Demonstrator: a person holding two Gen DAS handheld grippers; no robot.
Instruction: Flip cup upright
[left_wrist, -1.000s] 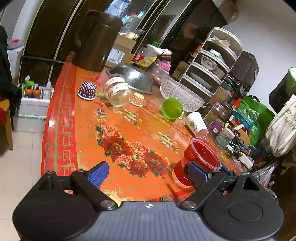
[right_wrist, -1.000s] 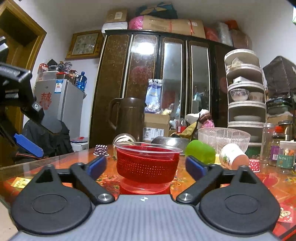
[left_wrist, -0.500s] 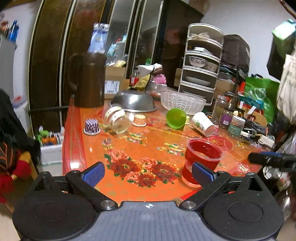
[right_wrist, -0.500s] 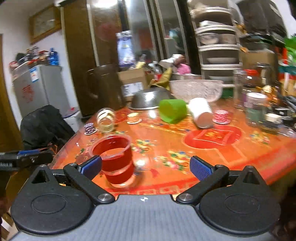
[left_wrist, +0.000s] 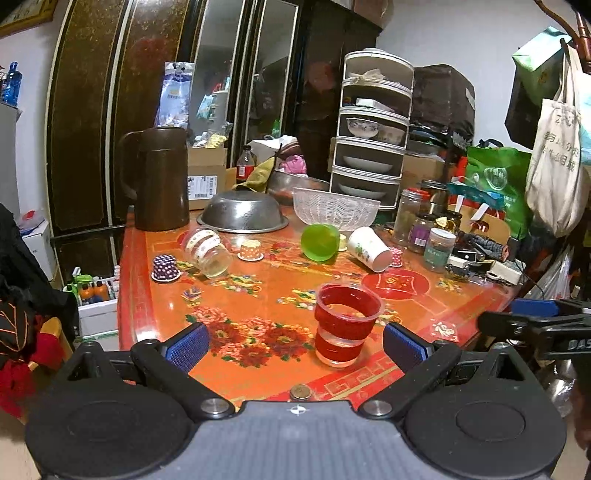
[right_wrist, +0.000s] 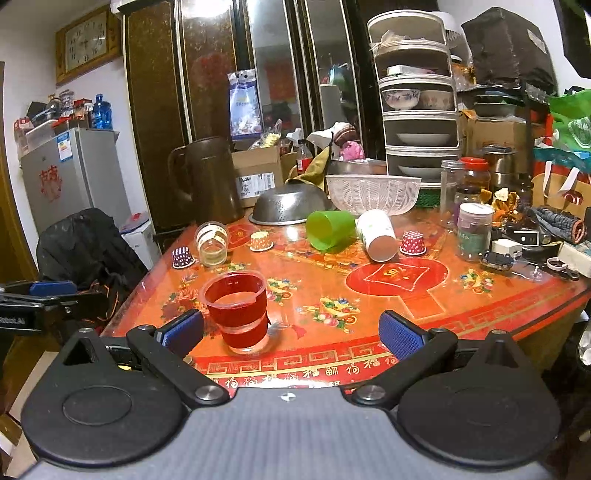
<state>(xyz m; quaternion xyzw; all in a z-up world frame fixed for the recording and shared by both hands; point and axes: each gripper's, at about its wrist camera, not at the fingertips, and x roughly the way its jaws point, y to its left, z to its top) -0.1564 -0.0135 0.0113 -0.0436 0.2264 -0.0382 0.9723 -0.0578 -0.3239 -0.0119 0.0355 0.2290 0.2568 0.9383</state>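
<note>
**Left wrist view: red cup upright near table edge, both tools released**

The red cup (left_wrist: 346, 325) stands upright, mouth up, on the orange floral table (left_wrist: 258, 295), near its front edge. The left gripper (left_wrist: 295, 341) hangs short of the table with jaws spread wide, empty; the cup shows between its pads, untouched. The right gripper (right_wrist: 291, 332) is likewise spread and empty, the cup just beside its left pad. Farther back, a green cup (right_wrist: 330, 229) and a white paper cup (right_wrist: 376, 234) lie on their sides.
</note>
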